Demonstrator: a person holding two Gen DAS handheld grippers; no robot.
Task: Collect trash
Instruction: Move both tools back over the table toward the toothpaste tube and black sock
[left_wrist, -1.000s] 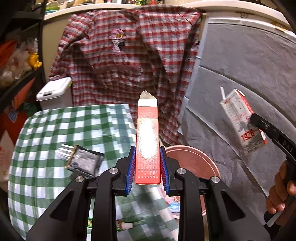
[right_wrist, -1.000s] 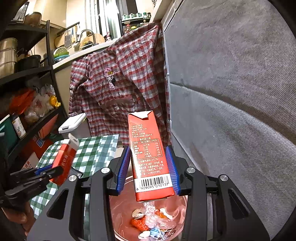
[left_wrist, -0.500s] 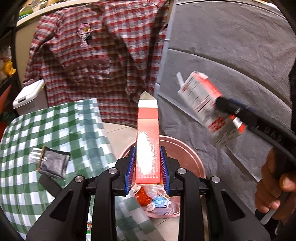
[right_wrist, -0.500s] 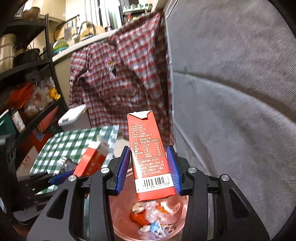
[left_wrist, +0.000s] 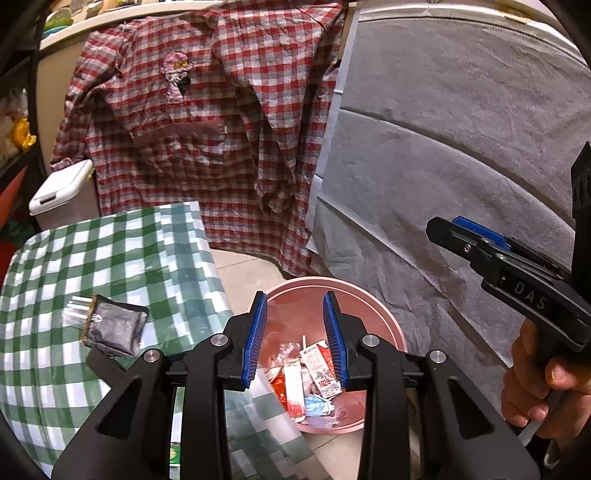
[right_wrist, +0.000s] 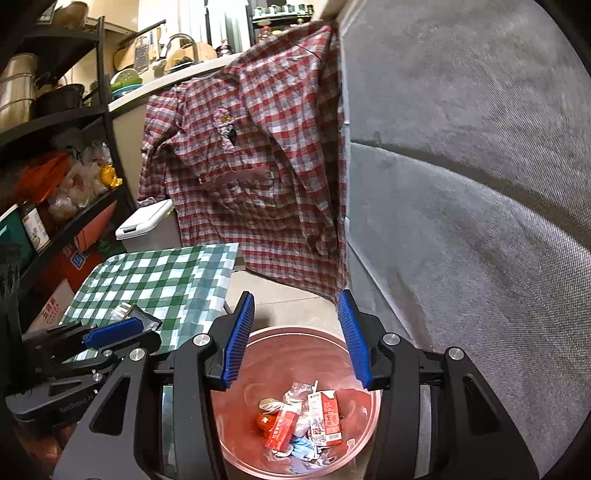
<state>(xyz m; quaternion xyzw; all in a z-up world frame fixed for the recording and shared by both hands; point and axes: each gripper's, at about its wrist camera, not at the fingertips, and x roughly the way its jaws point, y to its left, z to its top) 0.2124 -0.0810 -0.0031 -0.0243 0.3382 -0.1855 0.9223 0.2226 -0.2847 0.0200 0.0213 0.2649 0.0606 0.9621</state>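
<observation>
Both grippers hang over the pink bin (left_wrist: 373, 306) (right_wrist: 332, 350) on the floor. My left gripper (left_wrist: 294, 343) is open, its jaws still opening, with nothing between them. My right gripper (right_wrist: 295, 343) is also open and still widening, empty too. In the bin, on other scraps, lie a narrow red carton (left_wrist: 294, 384) (right_wrist: 282, 428) and a red-and-white drink carton (left_wrist: 320, 369) (right_wrist: 327, 417). A black foil pouch (left_wrist: 110, 326) (right_wrist: 142, 317) lies on the green checked table (left_wrist: 122, 251). The right gripper (left_wrist: 454, 230) shows at the right edge of the left wrist view, held by a hand (left_wrist: 532, 384).
A red plaid shirt (left_wrist: 207, 122) hangs behind the bin. Grey fabric (left_wrist: 461, 147) covers the right side. A white lidded container (left_wrist: 61, 188) stands past the table. Dark shelves (right_wrist: 55, 155) with bags and boxes fill the left. The table edge borders the bin.
Both cartons have left the jaws and now lie in the bin. Both pairs of jaws have widened. The left gripper has shifted over the bin.
</observation>
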